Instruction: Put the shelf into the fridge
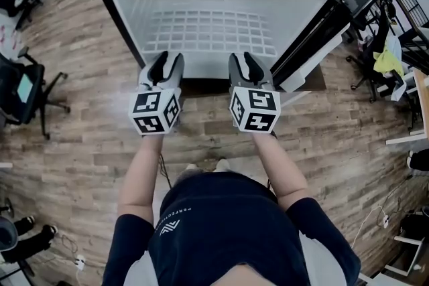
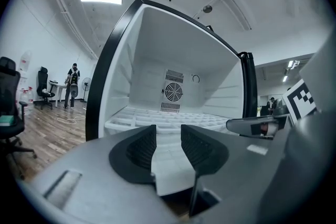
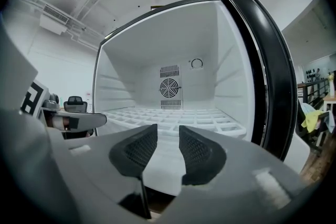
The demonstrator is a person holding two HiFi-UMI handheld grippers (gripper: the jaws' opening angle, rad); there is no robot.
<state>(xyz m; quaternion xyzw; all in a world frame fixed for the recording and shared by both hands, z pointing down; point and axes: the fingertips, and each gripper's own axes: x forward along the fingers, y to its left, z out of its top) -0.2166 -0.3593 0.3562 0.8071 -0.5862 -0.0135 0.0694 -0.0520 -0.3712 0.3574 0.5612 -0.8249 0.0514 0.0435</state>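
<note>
On a wood-plank office floor, the open fridge (image 1: 134,3) holds the white grid shelf (image 1: 209,30) flat inside, with the left gripper (image 1: 169,58) and right gripper (image 1: 242,58) gaping empty at its mouth, so placing looks done, leaving only a clean withdrawal.

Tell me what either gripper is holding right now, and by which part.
Nothing is held. Left gripper and right gripper stand open; the shelf lies inside the fridge, ungripped.
</note>
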